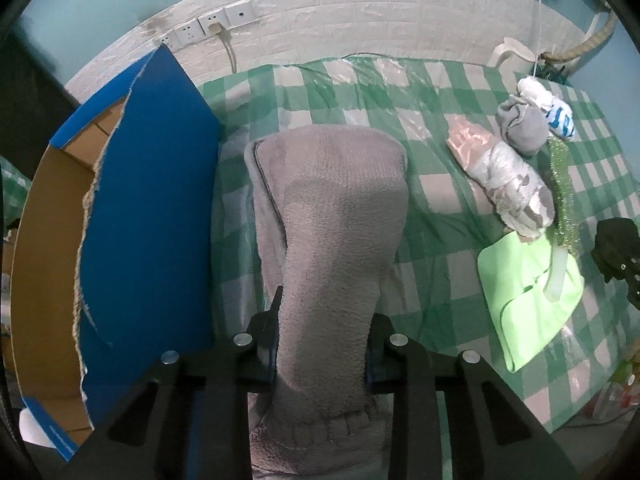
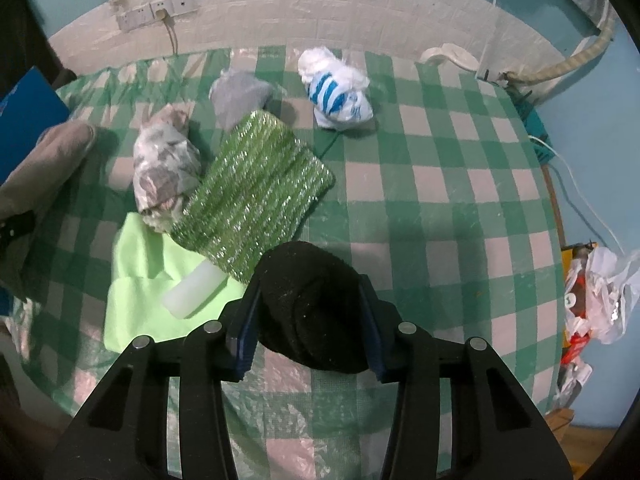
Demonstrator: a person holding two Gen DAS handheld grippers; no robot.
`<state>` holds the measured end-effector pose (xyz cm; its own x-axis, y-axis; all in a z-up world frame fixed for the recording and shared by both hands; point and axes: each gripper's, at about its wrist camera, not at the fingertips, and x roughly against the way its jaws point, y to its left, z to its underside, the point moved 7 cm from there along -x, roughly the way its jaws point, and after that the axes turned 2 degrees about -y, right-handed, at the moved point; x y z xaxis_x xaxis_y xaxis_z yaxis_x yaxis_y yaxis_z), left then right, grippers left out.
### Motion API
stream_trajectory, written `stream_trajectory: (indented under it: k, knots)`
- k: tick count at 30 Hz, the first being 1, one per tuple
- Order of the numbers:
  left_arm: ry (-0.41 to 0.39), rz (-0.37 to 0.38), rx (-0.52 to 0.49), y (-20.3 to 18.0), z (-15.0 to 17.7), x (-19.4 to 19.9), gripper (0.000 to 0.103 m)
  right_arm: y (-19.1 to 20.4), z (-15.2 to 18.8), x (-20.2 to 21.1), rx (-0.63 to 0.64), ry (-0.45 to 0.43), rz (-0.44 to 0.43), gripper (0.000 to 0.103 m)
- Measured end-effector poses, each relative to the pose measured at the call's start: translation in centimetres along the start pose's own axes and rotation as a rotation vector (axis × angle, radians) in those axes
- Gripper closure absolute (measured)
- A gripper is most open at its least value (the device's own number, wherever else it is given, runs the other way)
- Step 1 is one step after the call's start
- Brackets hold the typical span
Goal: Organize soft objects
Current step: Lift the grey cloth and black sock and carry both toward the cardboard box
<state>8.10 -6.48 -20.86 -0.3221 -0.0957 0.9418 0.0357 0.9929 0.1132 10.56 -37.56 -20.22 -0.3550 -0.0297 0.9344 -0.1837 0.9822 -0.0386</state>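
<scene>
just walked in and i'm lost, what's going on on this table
A person is tidying soft things on a green checked tablecloth with a hand-held gripper in each hand. The left gripper is shut on a grey towel, beside an open blue cardboard box. The right gripper is shut on a black sock bundle. A sparkly green cloth, a light green cloth and other bundles lie on the table, not yet sorted.

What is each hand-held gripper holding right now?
Left hand-held gripper: closed on the grey towel.
Right hand-held gripper: closed on the black rolled sock.
</scene>
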Motion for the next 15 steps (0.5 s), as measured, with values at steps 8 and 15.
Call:
stream_trajectory:
  k: [8, 15]
  knots:
    - [-0.036, 0.037, 0.015, 0.0, 0.5, 1.6, 0.074, 0.2, -0.8, 1.7, -0.010, -0.034, 0.012, 0.060]
    - [-0.100, 0.038, 0.000, -0.2, 0.1, 3.7, 0.074, 1.0, -1.8, 3.7, -0.013, -0.078, -0.011, 0.060]
